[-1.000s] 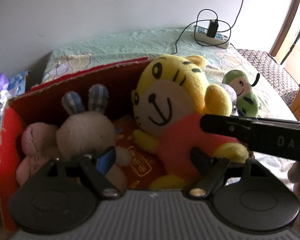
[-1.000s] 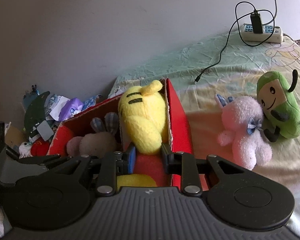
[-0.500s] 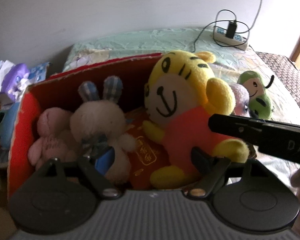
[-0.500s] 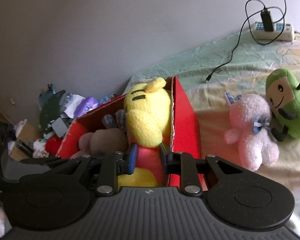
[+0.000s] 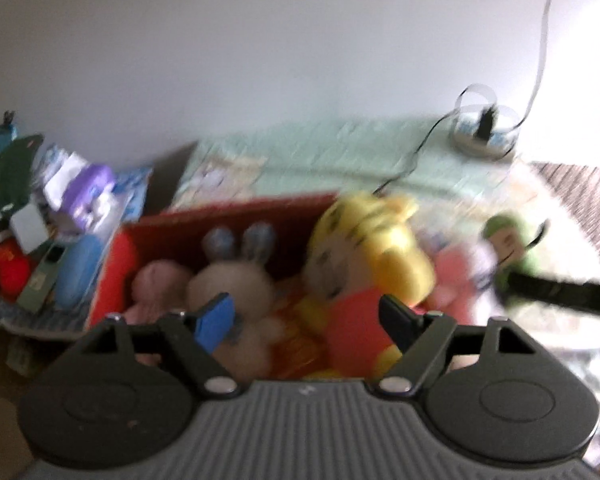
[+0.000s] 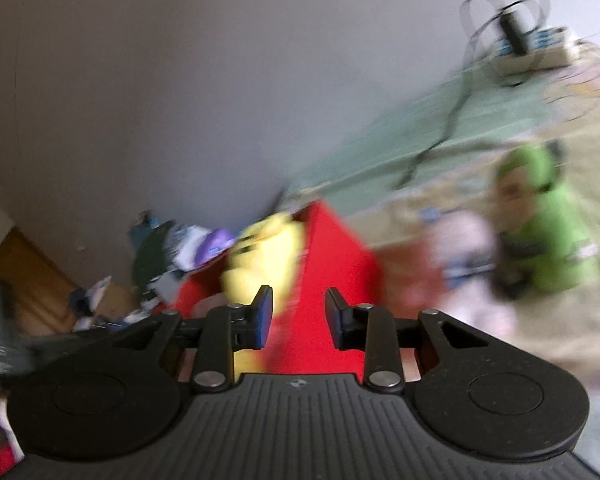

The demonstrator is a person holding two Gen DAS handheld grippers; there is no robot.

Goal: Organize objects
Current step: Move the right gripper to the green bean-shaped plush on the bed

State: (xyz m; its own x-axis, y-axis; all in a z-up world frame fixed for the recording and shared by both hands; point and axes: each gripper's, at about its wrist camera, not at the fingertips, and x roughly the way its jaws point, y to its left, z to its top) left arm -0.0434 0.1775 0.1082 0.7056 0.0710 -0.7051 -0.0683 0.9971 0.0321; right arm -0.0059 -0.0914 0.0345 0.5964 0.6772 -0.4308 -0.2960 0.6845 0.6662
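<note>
A red cardboard box (image 5: 116,264) stands on the bed. It holds a pink plush (image 5: 156,280), a beige bunny (image 5: 232,280) and a yellow tiger in a red shirt (image 5: 372,248). My left gripper (image 5: 306,318) hovers above the box front; its jaws are closing with nothing pressed between them. My right gripper (image 6: 299,316) is opening, with only the box's red wall (image 6: 332,264) seen past the gap and the tiger (image 6: 264,256) to its left. One of its black fingers (image 5: 560,292) shows at the right. A pale pink plush (image 6: 464,264) and a green plush (image 6: 548,248) lie on the bed. Both views are blurred.
A power strip with a black cable (image 6: 536,48) lies at the far end of the green sheet (image 5: 320,148). A heap of packets and small items (image 5: 80,196) sits left of the box. A pale wall runs behind.
The right gripper was shut on the yellow tiger's body; it has let go and swung away to the right. The left gripper has risen and drawn back from the box.
</note>
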